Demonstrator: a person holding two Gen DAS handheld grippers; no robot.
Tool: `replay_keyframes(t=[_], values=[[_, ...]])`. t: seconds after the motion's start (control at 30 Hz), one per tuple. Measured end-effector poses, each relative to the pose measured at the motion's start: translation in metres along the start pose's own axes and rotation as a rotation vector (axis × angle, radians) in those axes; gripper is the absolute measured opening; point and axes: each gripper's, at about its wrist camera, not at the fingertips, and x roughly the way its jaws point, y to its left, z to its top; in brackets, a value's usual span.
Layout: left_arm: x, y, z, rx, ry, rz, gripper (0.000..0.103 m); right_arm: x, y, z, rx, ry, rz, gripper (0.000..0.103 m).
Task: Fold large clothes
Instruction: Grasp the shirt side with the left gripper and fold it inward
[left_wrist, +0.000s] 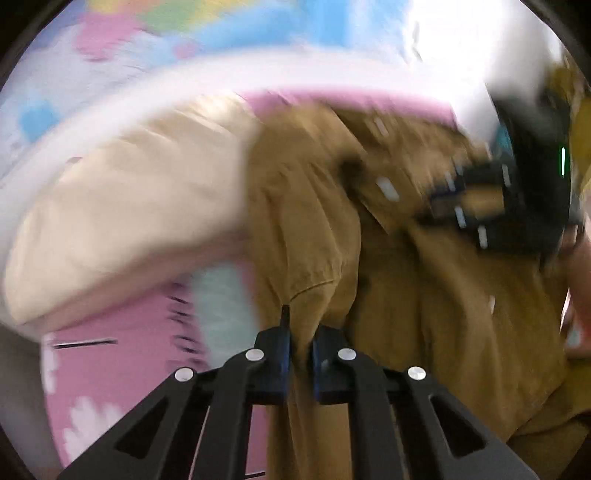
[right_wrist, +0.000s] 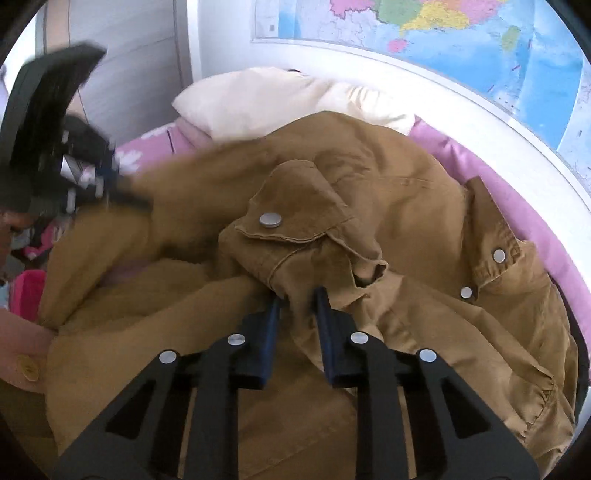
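Observation:
A large tan-brown jacket with silver snap buttons lies crumpled on a pink bed sheet. My right gripper is shut on a fold of the jacket next to a snap cuff. My left gripper is shut on a hanging fold of the same jacket and holds it off the bed. The left wrist view is blurred by motion. The right gripper also shows in the left wrist view at the right, on the jacket. The left gripper shows at the left of the right wrist view.
A cream pillow lies at the head of the bed, also in the left wrist view. A white bed frame curves behind it. A coloured map hangs on the wall. Pink items sit at the left edge.

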Motion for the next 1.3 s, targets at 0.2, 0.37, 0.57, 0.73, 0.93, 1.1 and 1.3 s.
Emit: replay_keyframes(t=[0.2, 0.37, 0.57, 0.73, 0.93, 1.1, 1.3], values=[[-0.027, 0.058, 0.023, -0.122, -0.076, 0.097, 0.009, 0.016, -0.008, 0.006, 0.119, 0.023, 0.012, 0.02], [-0.005, 0.069, 0.026, -0.15, -0.034, 0.161, 0.015, 0.056, 0.012, 0.0, 0.049, 0.123, -0.02, 0.025], [-0.027, 0.074, 0.014, -0.12, -0.1, 0.15, 0.048, 0.012, 0.001, 0.004, 0.158, 0.022, 0.067, 0.047], [-0.037, 0.073, -0.01, -0.14, -0.123, 0.015, 0.066, 0.005, 0.015, 0.02, 0.165, -0.038, 0.134, 0.046], [-0.013, 0.058, -0.045, -0.129, -0.033, -0.047, 0.071, 0.061, 0.019, 0.023, 0.207, 0.11, 0.156, 0.053], [-0.004, 0.066, -0.064, -0.155, 0.013, -0.036, 0.023, 0.018, 0.035, 0.03, 0.22, -0.009, 0.273, 0.057], [-0.024, 0.069, -0.051, -0.132, -0.043, -0.045, 0.02, 0.03, 0.128, 0.041, 0.11, 0.037, 0.616, 0.078]])
